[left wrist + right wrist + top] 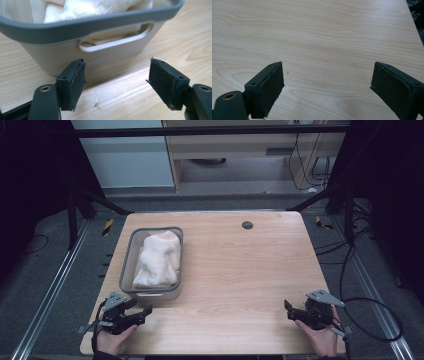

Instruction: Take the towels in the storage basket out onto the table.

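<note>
A grey-rimmed plastic basket (128, 254) stands on the left half of the wooden table with a white towel (157, 260) heaped inside. My left gripper (141, 311) rests near the table's front left corner, just in front of the basket, jaws open with nothing between them. In the left gripper view the basket's near wall and handle slot (115, 41) rise close ahead, the towel (95, 7) showing over the rim. My right gripper (291, 310) sits near the front right edge, held by a hand, jaws wide open over bare wood (324, 50).
A small dark round grommet (247, 225) is set in the table near its far edge. Metal frame rails run along both sides of the table, and cables lie on the floor at the right. Bare wood stretches between the two grippers.
</note>
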Tool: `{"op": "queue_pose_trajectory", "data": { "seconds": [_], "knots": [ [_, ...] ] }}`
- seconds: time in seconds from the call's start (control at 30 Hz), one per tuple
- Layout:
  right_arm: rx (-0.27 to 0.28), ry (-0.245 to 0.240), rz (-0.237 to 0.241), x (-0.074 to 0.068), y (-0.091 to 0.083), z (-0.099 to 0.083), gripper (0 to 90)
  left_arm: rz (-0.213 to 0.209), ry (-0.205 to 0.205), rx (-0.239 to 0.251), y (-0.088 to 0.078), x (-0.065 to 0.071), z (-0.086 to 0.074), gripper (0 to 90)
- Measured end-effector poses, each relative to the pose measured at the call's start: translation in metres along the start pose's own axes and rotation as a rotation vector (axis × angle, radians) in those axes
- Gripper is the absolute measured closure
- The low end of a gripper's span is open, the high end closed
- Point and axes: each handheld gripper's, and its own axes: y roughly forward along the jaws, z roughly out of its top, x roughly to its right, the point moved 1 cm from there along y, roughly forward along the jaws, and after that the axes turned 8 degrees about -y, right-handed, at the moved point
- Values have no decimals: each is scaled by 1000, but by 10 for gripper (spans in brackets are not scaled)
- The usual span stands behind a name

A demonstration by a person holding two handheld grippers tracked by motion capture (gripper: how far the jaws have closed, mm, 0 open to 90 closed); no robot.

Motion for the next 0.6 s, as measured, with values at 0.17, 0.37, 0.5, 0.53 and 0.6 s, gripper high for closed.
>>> {"op": "queue_pose_trajectory", "data": {
  "seconds": [0.17, 0.37, 0.5, 0.53, 0.6],
  "knots": [
    [6, 5, 8, -2, -1, 1, 108, 11, -29, -6, -2, -2, 1, 332],
    [-15, 6, 0, 0, 0, 0, 108, 9, -8, 11, -6, 1, 3, 347],
    [-20, 3, -2, 0, 1, -1, 108, 10, -14, 26, -10, 2, 8, 346],
    [-20, 3, -1, 0, 1, -1, 105, 7, -18, 28, -12, 2, 9, 347],
    [-19, 2, -2, 0, 1, 0, 105, 8, -19, 36, -13, 2, 10, 346]
  ]
}}
